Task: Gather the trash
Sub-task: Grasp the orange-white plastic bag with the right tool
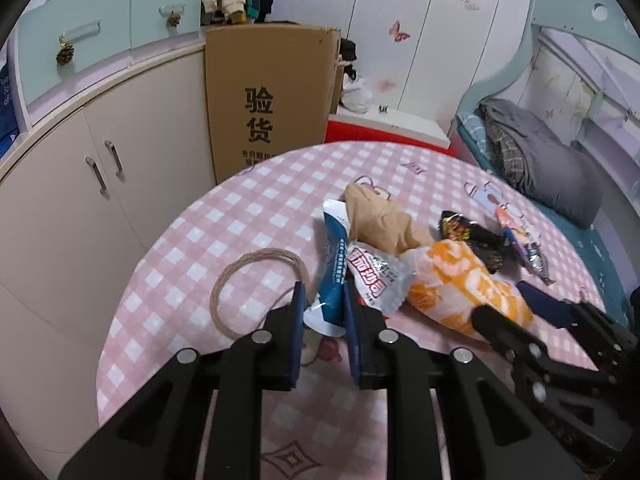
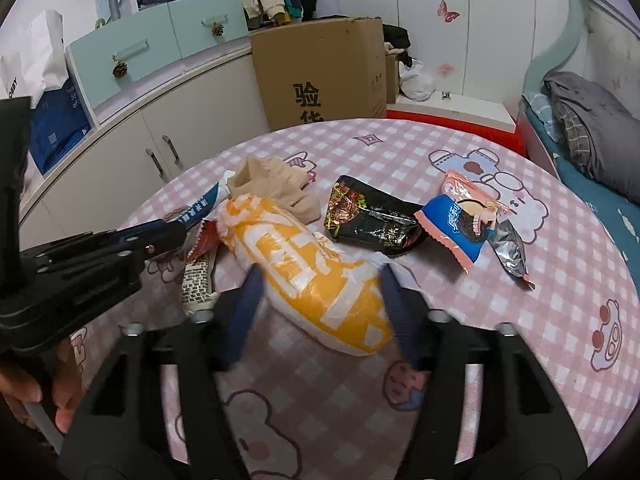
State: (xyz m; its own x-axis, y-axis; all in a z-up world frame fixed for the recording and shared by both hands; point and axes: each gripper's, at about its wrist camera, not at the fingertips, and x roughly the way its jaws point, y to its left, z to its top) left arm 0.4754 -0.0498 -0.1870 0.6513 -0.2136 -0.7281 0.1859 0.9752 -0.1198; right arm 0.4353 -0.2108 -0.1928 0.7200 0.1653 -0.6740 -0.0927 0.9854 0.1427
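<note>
Plainly, cardboard box [image 1: 272,96] reads "验货"; white bag [image 2: 12,76] shows "OBBY".

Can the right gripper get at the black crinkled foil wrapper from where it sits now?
Probably not directly: the right gripper straddles the orange-and-white plastic bag, and the black crinkled foil wrapper lies beyond it.

We see a shiny plastic orange bag [image 2: 308,276], a crinkly glossy black wrapper [image 2: 372,220], a soft tan cloth [image 1: 380,220] and a smooth checked tablecloth [image 1: 256,208].
</note>
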